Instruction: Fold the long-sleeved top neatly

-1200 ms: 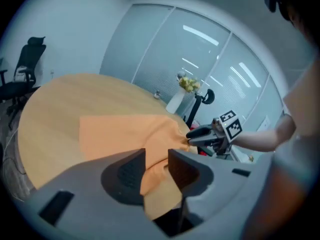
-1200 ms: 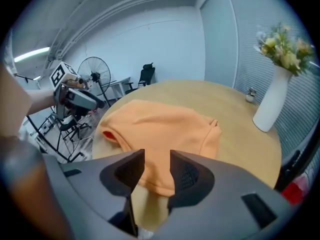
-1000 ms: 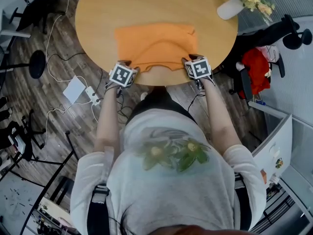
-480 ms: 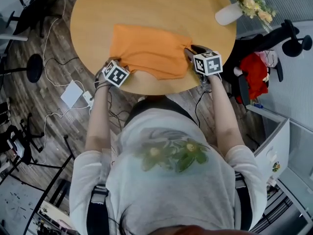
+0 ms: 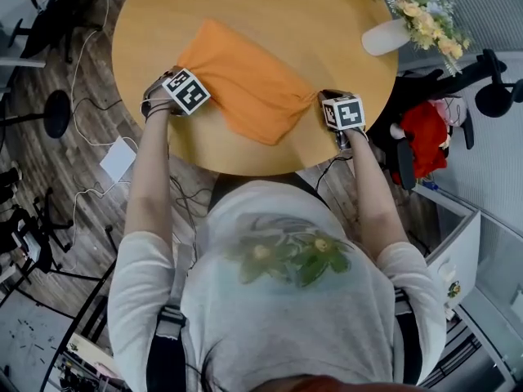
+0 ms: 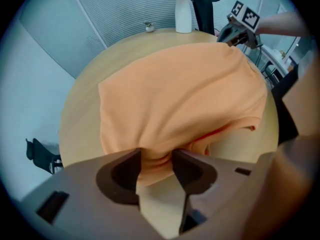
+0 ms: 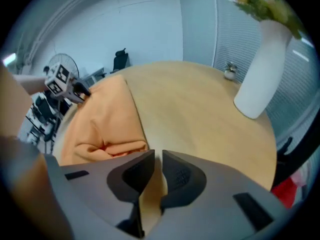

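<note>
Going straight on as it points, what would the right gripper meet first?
Likely the round wooden table, beside the orange long-sleeved top. The right gripper has just been closing, nothing between its jaws.

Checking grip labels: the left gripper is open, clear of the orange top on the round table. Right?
Not right. The left gripper is shut on the orange top on the round table; the left gripper view shows fabric pinched between its jaws.

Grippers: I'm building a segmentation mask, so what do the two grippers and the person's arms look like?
The left gripper and right gripper each have a grey body, dark curved fingers and a white cube bearing black square markers. The arms are bare below short light-grey sleeves.
</note>
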Demonstrator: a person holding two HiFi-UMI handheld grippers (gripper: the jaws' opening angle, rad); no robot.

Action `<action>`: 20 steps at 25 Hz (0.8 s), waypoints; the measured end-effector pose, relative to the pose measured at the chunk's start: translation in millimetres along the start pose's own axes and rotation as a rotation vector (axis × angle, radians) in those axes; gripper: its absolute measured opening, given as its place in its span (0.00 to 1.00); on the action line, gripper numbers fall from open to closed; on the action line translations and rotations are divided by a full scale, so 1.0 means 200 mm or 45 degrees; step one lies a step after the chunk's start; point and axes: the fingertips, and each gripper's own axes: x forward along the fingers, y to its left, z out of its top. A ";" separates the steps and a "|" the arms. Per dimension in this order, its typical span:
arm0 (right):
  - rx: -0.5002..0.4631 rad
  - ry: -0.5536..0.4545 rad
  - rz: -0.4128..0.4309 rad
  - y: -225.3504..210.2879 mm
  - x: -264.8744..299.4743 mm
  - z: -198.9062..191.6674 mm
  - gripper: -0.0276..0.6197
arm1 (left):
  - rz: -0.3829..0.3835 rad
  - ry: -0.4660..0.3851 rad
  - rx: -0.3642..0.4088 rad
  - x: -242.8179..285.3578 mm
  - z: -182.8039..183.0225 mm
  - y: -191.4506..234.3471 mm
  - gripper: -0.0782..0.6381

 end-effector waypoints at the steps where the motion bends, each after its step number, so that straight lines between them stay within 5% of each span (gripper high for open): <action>1: 0.063 -0.029 0.069 0.01 -0.02 0.02 0.13 | 0.036 0.009 0.014 0.01 0.02 0.06 0.36; 3: 0.166 -0.112 0.223 0.07 -0.07 0.10 0.30 | 0.112 0.019 0.032 0.03 0.06 0.17 0.36; 8: 0.116 -0.119 0.533 0.32 -0.09 0.19 0.30 | 0.180 0.056 0.045 0.07 0.16 0.32 0.36; 12: -0.115 0.007 0.482 0.35 0.00 0.09 0.12 | 0.175 0.088 0.075 0.09 0.21 0.36 0.36; 16: 0.053 -0.017 0.486 0.28 0.01 0.10 0.11 | 0.172 0.078 0.066 0.09 0.22 0.38 0.36; 20: 0.078 -0.024 0.475 0.29 0.03 0.09 0.11 | 0.187 0.013 0.009 0.06 0.22 0.36 0.36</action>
